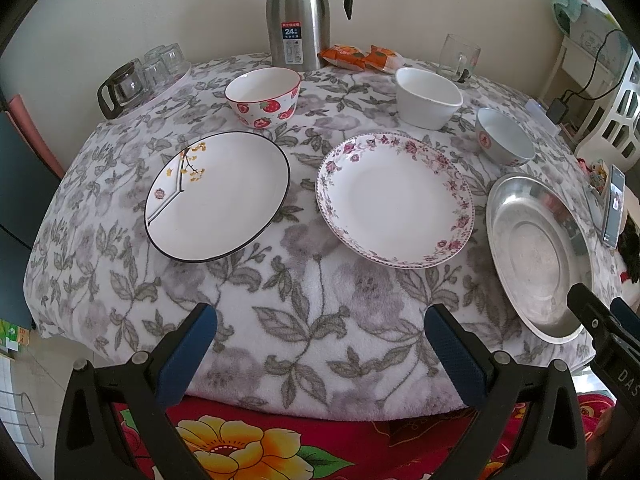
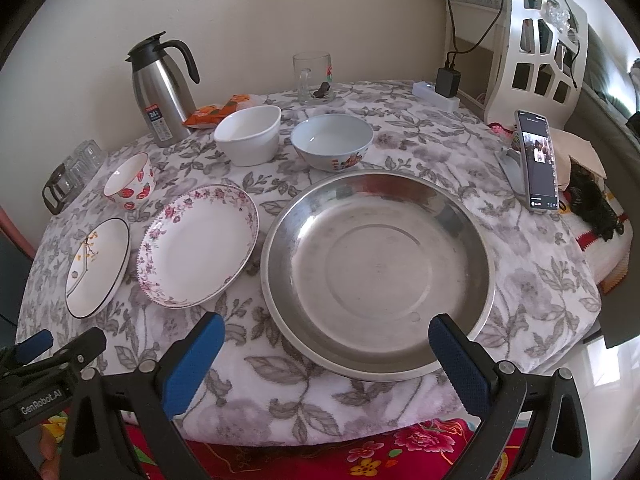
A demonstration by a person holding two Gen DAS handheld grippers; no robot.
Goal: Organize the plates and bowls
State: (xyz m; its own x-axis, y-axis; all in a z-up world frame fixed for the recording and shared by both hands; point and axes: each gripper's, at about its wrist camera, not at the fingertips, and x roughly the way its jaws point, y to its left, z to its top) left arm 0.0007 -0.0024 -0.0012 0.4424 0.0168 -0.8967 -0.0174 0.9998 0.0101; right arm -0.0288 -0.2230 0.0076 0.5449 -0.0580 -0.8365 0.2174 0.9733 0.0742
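On the floral tablecloth lie a black-rimmed plate [image 1: 218, 196] [image 2: 98, 266], a pink-flowered plate [image 1: 394, 198] [image 2: 198, 244] and a wide steel dish [image 1: 538, 254] [image 2: 378, 270]. Behind them stand a strawberry bowl [image 1: 262, 98] [image 2: 130, 186], a plain white bowl [image 1: 428, 98] [image 2: 248, 134] and a pale blue bowl [image 1: 504, 136] [image 2: 332, 142]. My left gripper [image 1: 320, 334] hangs open over the table's near edge, in front of the two plates. My right gripper [image 2: 326, 338] is open over the steel dish's near rim, holding nothing.
A steel thermos jug [image 1: 300, 16] [image 2: 160, 92], orange snack packets [image 1: 360, 56], a glass mug [image 1: 458, 58] [image 2: 314, 78] and a tray of glasses [image 1: 148, 74] stand at the back. A phone on a stand [image 2: 536, 160], a charger [image 2: 446, 82] and a white chair [image 2: 536, 48] are to the right.
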